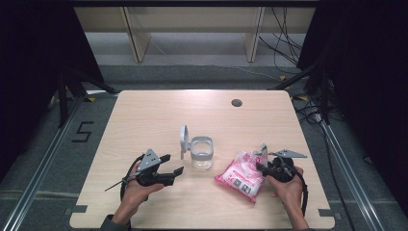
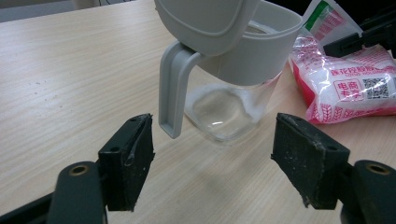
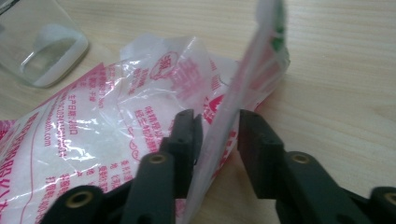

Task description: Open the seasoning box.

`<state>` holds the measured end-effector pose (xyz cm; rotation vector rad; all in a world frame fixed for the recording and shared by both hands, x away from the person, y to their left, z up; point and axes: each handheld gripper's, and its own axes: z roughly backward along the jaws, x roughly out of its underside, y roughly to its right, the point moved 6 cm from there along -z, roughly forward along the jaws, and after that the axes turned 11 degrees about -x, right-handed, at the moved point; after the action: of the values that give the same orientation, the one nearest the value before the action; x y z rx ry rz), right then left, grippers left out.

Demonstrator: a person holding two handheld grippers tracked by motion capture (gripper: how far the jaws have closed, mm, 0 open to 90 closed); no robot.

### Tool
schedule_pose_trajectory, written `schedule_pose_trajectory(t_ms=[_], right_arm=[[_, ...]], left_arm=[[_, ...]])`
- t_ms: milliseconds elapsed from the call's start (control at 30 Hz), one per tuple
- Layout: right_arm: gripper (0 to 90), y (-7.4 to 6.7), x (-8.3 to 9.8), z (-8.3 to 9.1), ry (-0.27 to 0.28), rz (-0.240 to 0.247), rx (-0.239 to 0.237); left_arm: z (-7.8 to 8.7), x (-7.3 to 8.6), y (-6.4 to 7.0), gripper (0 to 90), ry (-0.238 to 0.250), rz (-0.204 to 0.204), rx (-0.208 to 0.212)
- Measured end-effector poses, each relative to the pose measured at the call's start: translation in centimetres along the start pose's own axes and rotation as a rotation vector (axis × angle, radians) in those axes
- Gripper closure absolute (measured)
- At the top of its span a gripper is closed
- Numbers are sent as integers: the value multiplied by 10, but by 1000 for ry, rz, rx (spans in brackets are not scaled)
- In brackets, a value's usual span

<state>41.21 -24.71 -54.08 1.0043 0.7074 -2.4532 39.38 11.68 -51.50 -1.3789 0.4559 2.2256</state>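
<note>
- The pale wood-grain table has a smooth matt top with rounded corners; a small dark round grommet sits near its far edge.
- A clear square-sided glass jar with a grey plastic collar stands upright near the middle of the table; its grey hinged lid is flipped up on the jar's left; in the left gripper view a thin white residue clings to the glass bottom.
- A pink-and-white crinkly plastic bag of white granules lies flat on the table, just right of the jar and apart from it; red print and a QR code mark its glossy film.
- The left gripper rests low over the table left of the jar; its black rubber-padded jaws stand wide with nothing between them, the pads scuffed and dusty.
- The right gripper is at the bag's right end; its jaws are narrow, set either side of the bag's upright green-tipped top flap; the left pad touches the film, while a slim gap shows at the right pad.
</note>
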Motion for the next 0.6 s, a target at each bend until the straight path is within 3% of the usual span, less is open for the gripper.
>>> schedule_pose_trajectory(t_ms=[100, 200, 333, 367, 400, 467, 600], right_arm=[[826, -3, -2, 0, -4, 32, -4], [885, -6, -5, 2, -2, 87, 33], [896, -12, -8, 6, 4, 102, -7], [898, -11, -10, 6, 36, 122, 28], [899, -13, -11, 7, 32, 109, 2], [900, -16, -12, 7, 46, 118, 1], [900, -24, -16, 13, 61, 157, -40]], left_arm=[[0, 0, -2, 284, 4, 3, -2], [0, 0, 0, 284, 6, 5, 2], [0, 0, 0, 284, 2, 2, -3], [0, 0, 0, 284, 3, 5, -3], [0, 0, -1, 284, 5, 9, -2], [0, -1, 0, 284, 12, 16, 3], [1, 0, -1, 284, 4, 8, 2]])
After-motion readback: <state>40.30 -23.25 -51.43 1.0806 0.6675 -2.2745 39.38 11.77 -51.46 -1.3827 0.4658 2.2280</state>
